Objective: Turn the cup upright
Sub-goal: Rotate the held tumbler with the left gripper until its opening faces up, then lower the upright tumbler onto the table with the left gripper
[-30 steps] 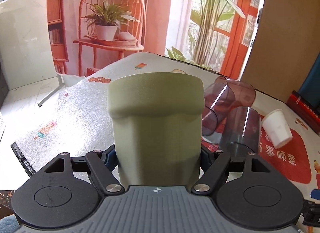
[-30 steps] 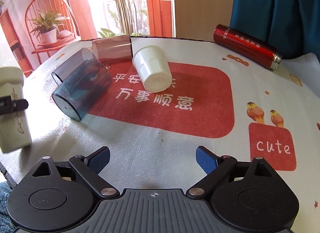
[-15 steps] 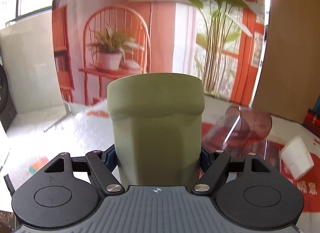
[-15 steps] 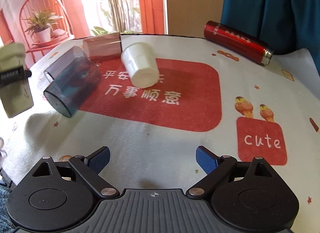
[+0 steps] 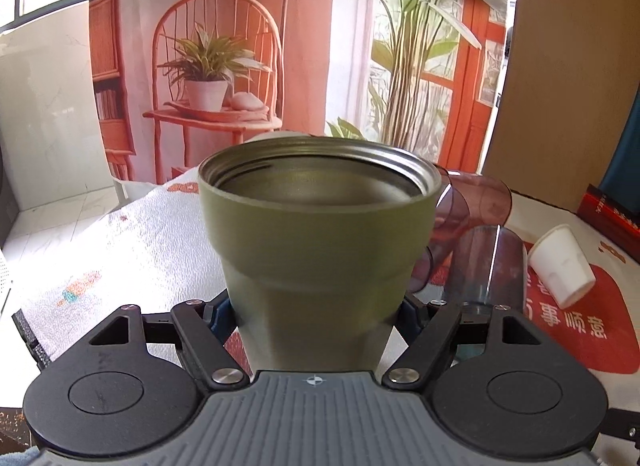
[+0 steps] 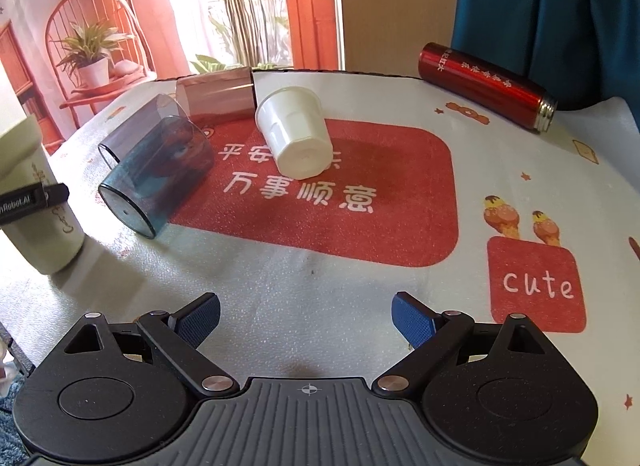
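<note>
From the left wrist, the left gripper squeezes the green cup, mouth up. Set it down flat, then let go slowly. From the right wrist, the right gripper hangs wide open, holding nothing, above the tablecloth; the cup stands at the left edge.

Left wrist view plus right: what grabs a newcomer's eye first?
The green cup fills the left wrist view, mouth up with its steel lining showing, clamped in the left gripper. In the right wrist view, the red mat with white characters dominates the table, with a white cup and a blue tumbler lying tipped on it. The right gripper is open, and a red flask lies at the far edge.
</note>
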`<state>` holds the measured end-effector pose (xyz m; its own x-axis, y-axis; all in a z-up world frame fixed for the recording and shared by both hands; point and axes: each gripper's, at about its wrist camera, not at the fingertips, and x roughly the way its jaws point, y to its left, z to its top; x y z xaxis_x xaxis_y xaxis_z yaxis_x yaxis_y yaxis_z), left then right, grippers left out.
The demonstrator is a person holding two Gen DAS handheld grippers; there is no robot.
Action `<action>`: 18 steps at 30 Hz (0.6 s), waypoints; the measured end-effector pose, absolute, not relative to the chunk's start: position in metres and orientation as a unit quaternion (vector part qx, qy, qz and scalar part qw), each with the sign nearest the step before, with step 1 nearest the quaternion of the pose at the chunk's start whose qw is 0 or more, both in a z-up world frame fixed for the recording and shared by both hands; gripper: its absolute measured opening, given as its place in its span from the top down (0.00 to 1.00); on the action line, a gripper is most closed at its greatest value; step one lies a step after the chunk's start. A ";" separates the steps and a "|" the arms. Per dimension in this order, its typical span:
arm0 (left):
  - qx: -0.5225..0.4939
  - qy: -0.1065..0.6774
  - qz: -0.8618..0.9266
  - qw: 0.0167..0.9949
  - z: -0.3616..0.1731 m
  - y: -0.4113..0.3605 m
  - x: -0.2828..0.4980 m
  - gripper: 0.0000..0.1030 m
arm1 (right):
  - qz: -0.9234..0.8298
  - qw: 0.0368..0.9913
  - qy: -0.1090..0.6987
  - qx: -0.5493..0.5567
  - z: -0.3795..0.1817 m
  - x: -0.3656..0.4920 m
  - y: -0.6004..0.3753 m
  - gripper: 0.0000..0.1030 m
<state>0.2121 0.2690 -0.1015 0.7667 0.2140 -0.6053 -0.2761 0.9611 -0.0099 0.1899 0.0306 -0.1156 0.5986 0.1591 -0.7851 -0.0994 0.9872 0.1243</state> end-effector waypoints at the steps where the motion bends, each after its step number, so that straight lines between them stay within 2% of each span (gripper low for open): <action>1: -0.046 0.319 0.128 0.938 -0.101 0.268 0.211 0.24 | 0.073 0.894 0.441 0.035 -0.115 0.189 0.031 0.11; 7: -0.061 0.345 0.108 0.930 -0.099 0.273 0.207 0.21 | 0.077 0.895 0.437 0.043 -0.106 0.183 0.030 0.11; 9: -0.076 0.360 0.096 0.925 -0.097 0.277 0.207 0.15 | 0.079 0.895 0.436 0.047 -0.102 0.180 0.030 0.11; 10: -0.078 0.365 0.093 0.923 -0.095 0.278 0.205 0.06 | 0.080 0.896 0.435 0.049 -0.100 0.179 0.029 0.11; 11: -0.077 0.369 0.090 0.922 -0.094 0.278 0.202 0.02 | 0.081 0.896 0.434 0.051 -0.097 0.177 0.029 0.11; 15: -0.073 0.398 0.075 0.911 -0.086 0.280 0.190 0.00 | 0.082 0.898 0.430 0.055 -0.085 0.169 0.029 0.09; 17: -0.073 0.405 0.069 0.909 -0.081 0.282 0.181 0.00 | 0.083 0.899 0.426 0.053 -0.078 0.164 0.030 0.01; 18: -0.072 0.408 0.070 0.907 -0.078 0.283 0.177 0.00 | 0.085 0.901 0.422 0.052 -0.073 0.160 0.030 0.01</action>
<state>0.1766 0.2828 -0.0781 0.6571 0.0679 -0.7507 -0.1856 0.9799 -0.0739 0.1604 0.0305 -0.0732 0.6292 0.1966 -0.7520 -0.1092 0.9802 0.1650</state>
